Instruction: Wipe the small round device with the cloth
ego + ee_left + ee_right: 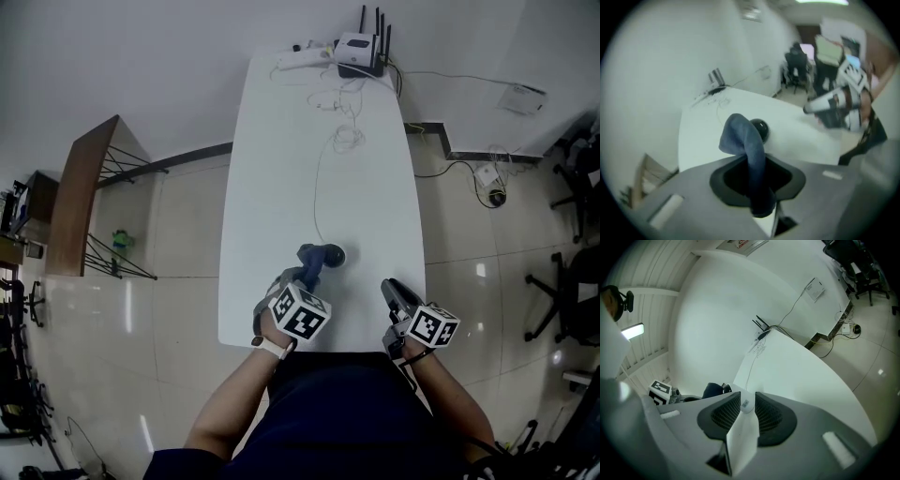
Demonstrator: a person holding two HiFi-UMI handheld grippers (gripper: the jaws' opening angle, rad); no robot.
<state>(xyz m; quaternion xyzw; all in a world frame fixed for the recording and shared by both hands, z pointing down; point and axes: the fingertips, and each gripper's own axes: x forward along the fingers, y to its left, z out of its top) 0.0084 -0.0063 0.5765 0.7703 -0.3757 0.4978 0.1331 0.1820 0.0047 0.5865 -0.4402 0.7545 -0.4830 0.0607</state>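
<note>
Cloth (pixel 740 140), blue, is clamped in my left claw (pixel 302 278) and droops just beside the small round device (pixel 330 255); whether they touch I cannot tell. That black device sits on the table (pixel 281 169) close to the near edge, about midway along it. My right claw (pixel 743 411) hangs over the near right corner, its jaws a narrow slit apart with nothing between them. A thin cable (pixel 317 187) runs towards the far edge.

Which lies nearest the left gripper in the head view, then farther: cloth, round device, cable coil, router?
1. cloth, clamped in the left gripper
2. round device, just beyond the cloth
3. cable coil, middle distance
4. router, far end
</note>
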